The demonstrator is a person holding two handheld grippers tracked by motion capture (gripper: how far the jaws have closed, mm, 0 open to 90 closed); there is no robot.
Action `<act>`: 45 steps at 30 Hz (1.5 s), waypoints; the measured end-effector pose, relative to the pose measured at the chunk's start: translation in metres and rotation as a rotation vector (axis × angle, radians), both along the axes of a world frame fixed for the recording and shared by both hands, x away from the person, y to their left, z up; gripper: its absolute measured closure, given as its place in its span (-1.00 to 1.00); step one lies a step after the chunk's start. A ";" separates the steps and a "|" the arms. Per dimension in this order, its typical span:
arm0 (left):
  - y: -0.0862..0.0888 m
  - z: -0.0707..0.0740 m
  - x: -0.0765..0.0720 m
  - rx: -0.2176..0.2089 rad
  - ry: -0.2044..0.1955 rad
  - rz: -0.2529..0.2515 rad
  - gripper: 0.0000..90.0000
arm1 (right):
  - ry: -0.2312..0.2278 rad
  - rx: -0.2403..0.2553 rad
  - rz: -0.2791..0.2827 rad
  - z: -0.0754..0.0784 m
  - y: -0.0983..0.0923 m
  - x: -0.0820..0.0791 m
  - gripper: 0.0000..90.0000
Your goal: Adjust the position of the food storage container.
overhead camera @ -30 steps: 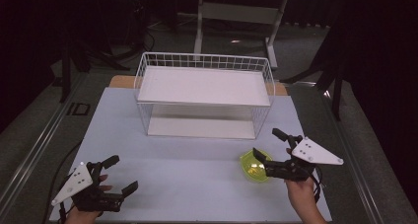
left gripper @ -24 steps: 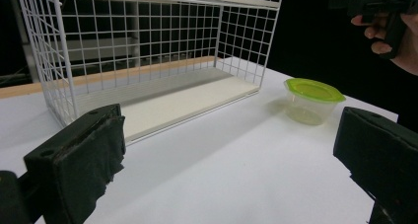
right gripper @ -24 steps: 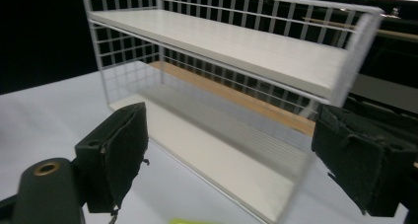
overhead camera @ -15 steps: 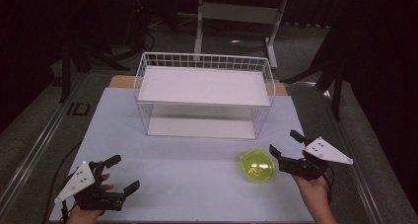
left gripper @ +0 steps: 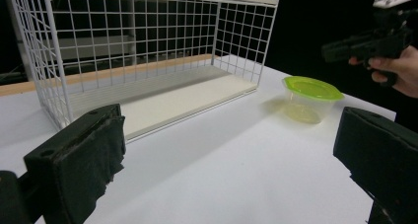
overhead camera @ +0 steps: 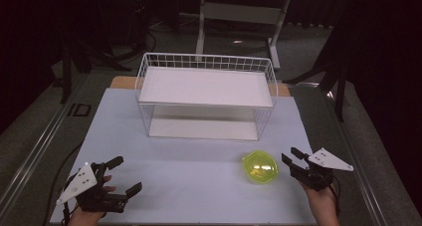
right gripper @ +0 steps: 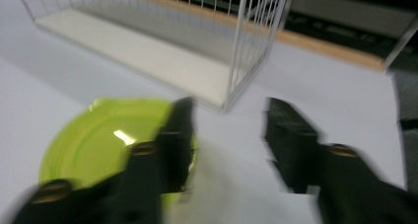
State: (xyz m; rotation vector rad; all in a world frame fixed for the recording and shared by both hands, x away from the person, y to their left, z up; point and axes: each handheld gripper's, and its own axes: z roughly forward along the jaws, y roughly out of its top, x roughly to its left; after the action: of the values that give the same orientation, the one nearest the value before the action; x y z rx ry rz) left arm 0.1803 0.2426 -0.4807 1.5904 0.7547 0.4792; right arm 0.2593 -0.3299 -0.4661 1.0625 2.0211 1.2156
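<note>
High view, right gripper [overhead camera: 291,160]: near right, just beside the green-lidded container [overhead camera: 260,167]; jaws have just been closing, apart, nothing between them.
High view, left gripper [overhead camera: 123,175]: near left, jaws apart, empty.
Left gripper view: container [left gripper: 310,97] right of the wire basket [left gripper: 148,51].
Right gripper view: container [right gripper: 108,140] left of the jaws, blurred.

Blur, crops and a hidden rim

The right gripper [right gripper: 226,145] is smeared by motion in its own view, and one jaw hides part of the green-lidded container [right gripper: 106,140], so contact there is probably unreadable; the left gripper [left gripper: 236,169] is cut off by the picture's lower edge.
</note>
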 end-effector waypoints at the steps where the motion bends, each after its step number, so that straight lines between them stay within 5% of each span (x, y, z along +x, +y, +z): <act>1: 0.000 0.000 0.000 0.001 0.000 0.000 -1.00 | 0.021 0.008 0.003 -0.004 -0.002 0.000 0.40; 7: 0.000 0.000 0.000 0.002 -0.002 -0.001 -1.00 | 0.101 -0.045 0.029 -0.025 -0.004 -0.003 0.99; 13: -0.001 0.000 0.000 0.007 -0.006 0.000 -1.00 | 0.190 -0.054 0.058 -0.042 -0.007 -0.009 1.00; 20: -0.003 0.000 0.001 0.014 -0.004 -0.003 -1.00 | 0.225 -0.055 0.086 -0.055 -0.007 -0.021 1.00; 28: -0.004 0.000 0.002 0.017 -0.005 -0.006 -1.00 | 0.248 -0.065 0.161 -0.058 0.013 -0.010 1.00; 45: -0.003 0.001 0.001 0.021 -0.011 -0.008 -0.99 | 0.266 -0.067 0.191 -0.058 0.054 0.034 1.00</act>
State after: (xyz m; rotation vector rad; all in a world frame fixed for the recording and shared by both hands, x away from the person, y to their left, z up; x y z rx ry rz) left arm 0.1813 0.2392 -0.4801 1.6080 0.7368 0.4914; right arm 0.2929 -0.2758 -0.5240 1.0654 2.3961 1.1392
